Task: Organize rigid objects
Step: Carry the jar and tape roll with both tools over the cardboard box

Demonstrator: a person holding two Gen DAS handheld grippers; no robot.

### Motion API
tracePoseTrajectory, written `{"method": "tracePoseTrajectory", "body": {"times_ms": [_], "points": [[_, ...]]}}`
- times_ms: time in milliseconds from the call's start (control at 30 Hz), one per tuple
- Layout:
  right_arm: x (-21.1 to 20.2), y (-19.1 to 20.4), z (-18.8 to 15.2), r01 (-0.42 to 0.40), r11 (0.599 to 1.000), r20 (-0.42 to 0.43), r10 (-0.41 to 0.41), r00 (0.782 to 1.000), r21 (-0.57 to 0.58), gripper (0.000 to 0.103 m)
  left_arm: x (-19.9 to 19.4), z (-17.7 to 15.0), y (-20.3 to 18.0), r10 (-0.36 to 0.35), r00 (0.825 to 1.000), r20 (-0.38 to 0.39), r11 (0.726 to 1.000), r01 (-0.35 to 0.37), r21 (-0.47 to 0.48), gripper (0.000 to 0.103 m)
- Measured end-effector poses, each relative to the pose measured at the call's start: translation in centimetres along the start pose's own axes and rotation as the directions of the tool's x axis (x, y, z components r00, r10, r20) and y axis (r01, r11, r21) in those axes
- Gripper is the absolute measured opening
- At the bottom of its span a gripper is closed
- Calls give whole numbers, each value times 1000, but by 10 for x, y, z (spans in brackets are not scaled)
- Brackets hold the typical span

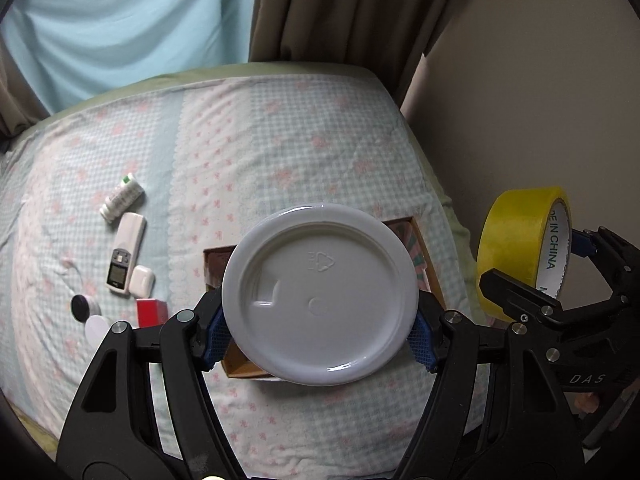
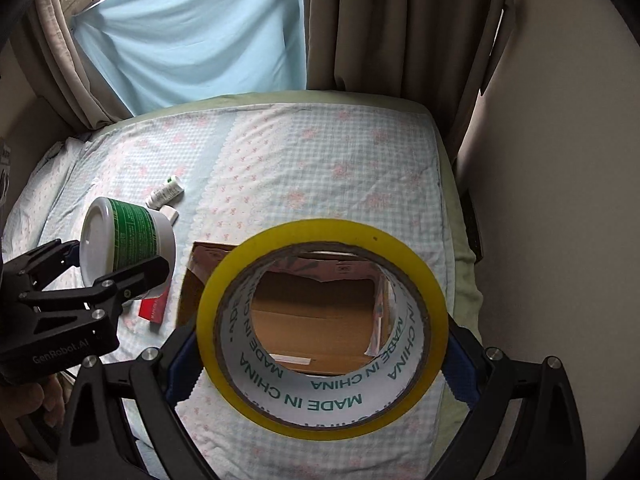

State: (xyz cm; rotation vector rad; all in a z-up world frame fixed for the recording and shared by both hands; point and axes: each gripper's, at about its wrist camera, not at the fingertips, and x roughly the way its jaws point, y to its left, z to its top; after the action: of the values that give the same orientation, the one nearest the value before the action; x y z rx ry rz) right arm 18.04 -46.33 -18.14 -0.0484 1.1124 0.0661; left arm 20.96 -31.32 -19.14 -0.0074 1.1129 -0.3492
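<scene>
Left gripper (image 1: 320,320): clamped on a white tub (image 1: 320,294), held above the cardboard box (image 1: 420,256).
Right gripper (image 2: 322,352): clamped on a yellow tape roll (image 2: 320,332), held over the box.
Box: a small white strip is seen inside.
Left to do: bottle (image 1: 121,198), remote (image 1: 126,252), earbud case (image 1: 143,280), red box (image 1: 151,312) and small jar (image 1: 82,306) lie on the bed (image 1: 300,140).
Progress: judged early.

Both your wrist cameras look forward and down over the bed (image 1: 280,152), close above the open cardboard box (image 2: 320,320). Each also catches the other tongs beside it, curtains (image 2: 380,20) behind.
</scene>
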Motion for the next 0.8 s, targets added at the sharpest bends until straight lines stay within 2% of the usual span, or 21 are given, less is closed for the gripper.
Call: {"method": "tracePoseTrajectory", "body": {"times_ms": [167,300,400,500,633,800], "points": [[42,-21,-6,10,999,-60,-13,998,-41,97,47,0,-12,19,998,-65,1000,-17,23,68],[76,-31,-11,-4,997,-130,-6,992,-79,97,90,-4,-13,38,988,-148,999,-34,32,68],[98,-30,-13,-28,988,-167,2,986,-152,97,121,-9,-10,62,980,-188,998,-55,43,68],[125,-23,-17,-74,967,-193,27,981,-242,97,155,-13,-1,80,971,-226,996,-71,48,68],[161,-6,-26,-72,913,-184,-4,983,-401,97,200,-24,9,96,949,-301,995,-82,59,68],[199,7,-41,-139,862,-223,31,974,-487,97,235,-43,19,174,918,-355,979,-123,162,68]]}}
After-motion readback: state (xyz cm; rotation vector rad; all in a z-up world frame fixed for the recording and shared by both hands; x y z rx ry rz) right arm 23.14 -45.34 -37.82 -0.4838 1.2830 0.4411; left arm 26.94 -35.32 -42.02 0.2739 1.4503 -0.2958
